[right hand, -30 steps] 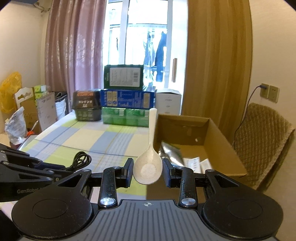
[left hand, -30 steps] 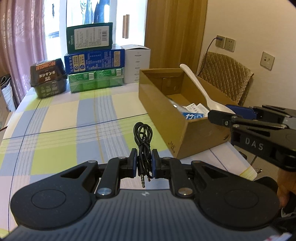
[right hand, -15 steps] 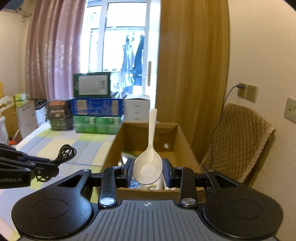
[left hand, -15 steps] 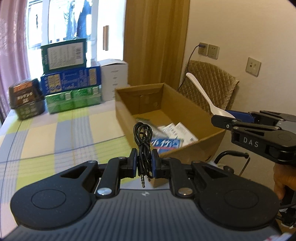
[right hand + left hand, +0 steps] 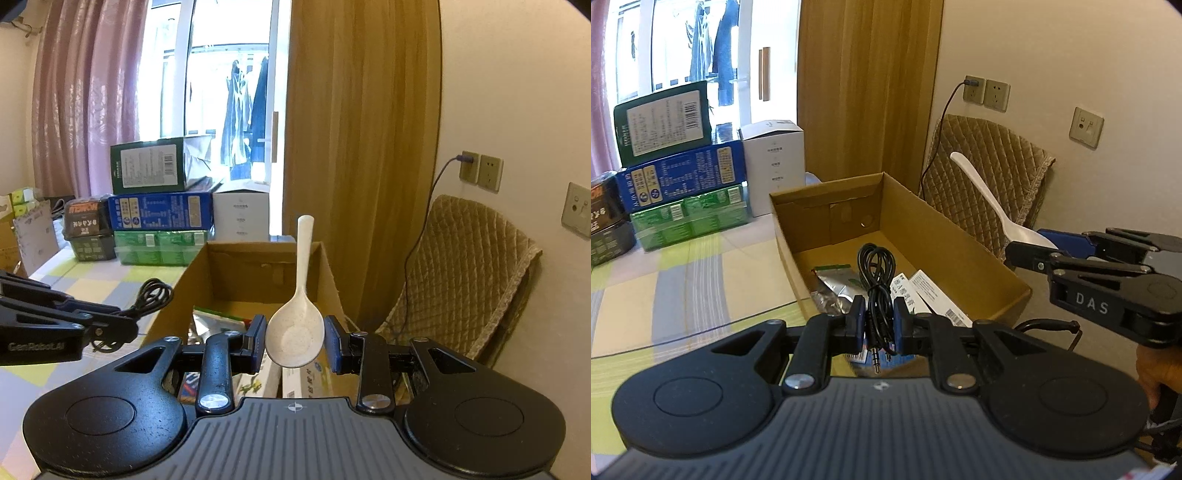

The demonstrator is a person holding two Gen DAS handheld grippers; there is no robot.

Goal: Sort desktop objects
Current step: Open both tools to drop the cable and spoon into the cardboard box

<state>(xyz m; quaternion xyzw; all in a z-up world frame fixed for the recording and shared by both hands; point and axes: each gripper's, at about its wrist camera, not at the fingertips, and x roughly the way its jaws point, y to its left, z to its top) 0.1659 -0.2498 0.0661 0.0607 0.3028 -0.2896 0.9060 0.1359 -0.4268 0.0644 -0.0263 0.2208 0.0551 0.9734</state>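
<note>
Above the open brown cardboard box (image 5: 960, 236), the left gripper (image 5: 880, 325) clenches a coiled black audio cable (image 5: 877, 280) and the right gripper (image 5: 295, 345) a speckled white plastic spoon (image 5: 297, 328), whose round bowl could slip out early.

Packets (image 5: 925, 291) in cardboard box (image 5: 960, 236) partly hidden; print illegible.

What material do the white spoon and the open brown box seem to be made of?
Spoon: probably plastic, perhaps a fibre blend; matte off-white with fine specks and smooth moulded curves.
Box: corrugated cardboard by its look; dull brown, with folded flaps and creased, thin walls. No fluting is visible at the edges, so this is likely but not certain.
</note>
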